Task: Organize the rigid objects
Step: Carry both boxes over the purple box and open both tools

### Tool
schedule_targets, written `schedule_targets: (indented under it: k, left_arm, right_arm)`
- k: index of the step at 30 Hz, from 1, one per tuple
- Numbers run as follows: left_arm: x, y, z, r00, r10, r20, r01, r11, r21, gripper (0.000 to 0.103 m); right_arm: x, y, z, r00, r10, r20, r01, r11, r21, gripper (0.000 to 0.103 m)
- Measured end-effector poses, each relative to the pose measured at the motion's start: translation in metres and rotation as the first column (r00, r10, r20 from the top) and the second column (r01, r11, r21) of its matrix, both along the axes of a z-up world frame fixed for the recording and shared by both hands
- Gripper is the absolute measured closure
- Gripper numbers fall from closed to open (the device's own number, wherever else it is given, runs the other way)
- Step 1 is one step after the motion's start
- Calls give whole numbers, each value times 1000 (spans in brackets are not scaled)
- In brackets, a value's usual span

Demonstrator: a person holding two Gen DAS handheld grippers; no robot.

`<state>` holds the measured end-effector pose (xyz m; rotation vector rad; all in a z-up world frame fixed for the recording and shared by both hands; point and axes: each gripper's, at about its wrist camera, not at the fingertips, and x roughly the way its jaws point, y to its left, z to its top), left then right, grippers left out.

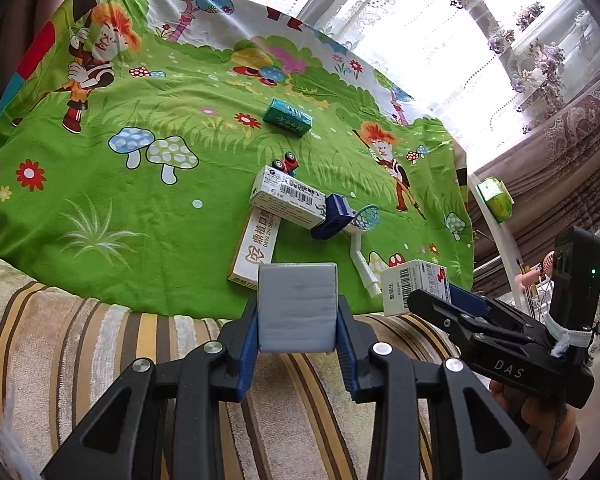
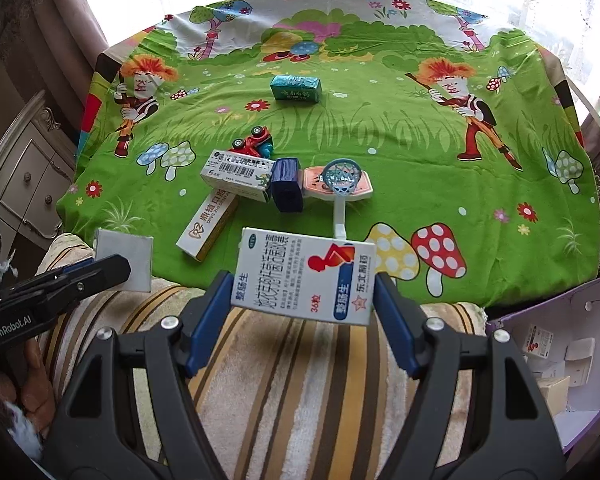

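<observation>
- Left claw (image 1: 298, 336) pinching a plain grey box (image 1: 297, 306) between its blue pads, held over the striped towel (image 1: 80, 344) at the near edge of the worktop.
- Right claw (image 2: 302, 304) clamped on a white medicine box (image 2: 304, 276) with a red figure and blue band, printed face up, also above the striped towel.
- From the right wrist view, the left claw (image 2: 112, 268) sits off to the left with its grey box (image 2: 126, 260), well apart from the medicine box.
- Ahead of both claws, on the green cartoon cloth (image 2: 420, 152), there's a cluster: a long white toothpaste carton (image 2: 208, 228) with a barcoded white box (image 2: 238, 176) lying across its far end.
- Just right of that box stands a dark blue block (image 2: 286, 190), touching a toy basketball hoop (image 2: 340, 182) on a white stem.
- A red toy car (image 2: 254, 142) lies tipped over just behind the barcoded box.
- Further out, alone, a teal box (image 2: 296, 88).
- Low to the right of the right claw, a purple-rimmed bin (image 2: 596, 304) with small white boxes inside.
</observation>
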<state>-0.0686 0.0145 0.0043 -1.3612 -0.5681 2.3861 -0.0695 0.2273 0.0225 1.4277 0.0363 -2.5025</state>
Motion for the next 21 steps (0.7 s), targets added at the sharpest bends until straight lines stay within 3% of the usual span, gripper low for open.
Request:
schedule_targets:
  k: [12, 21]
  left_arm:
    - [-2, 83, 17, 986, -166, -17, 166, 986, -16, 67]
    - [-2, 167, 33, 947, -320, -35, 319, 947, -38, 67]
  right_arm:
    - [31, 99, 17, 987, -156, -46, 154, 987, -49, 29]
    - [47, 200, 22, 934, -351, -61, 347, 935, -77, 29]
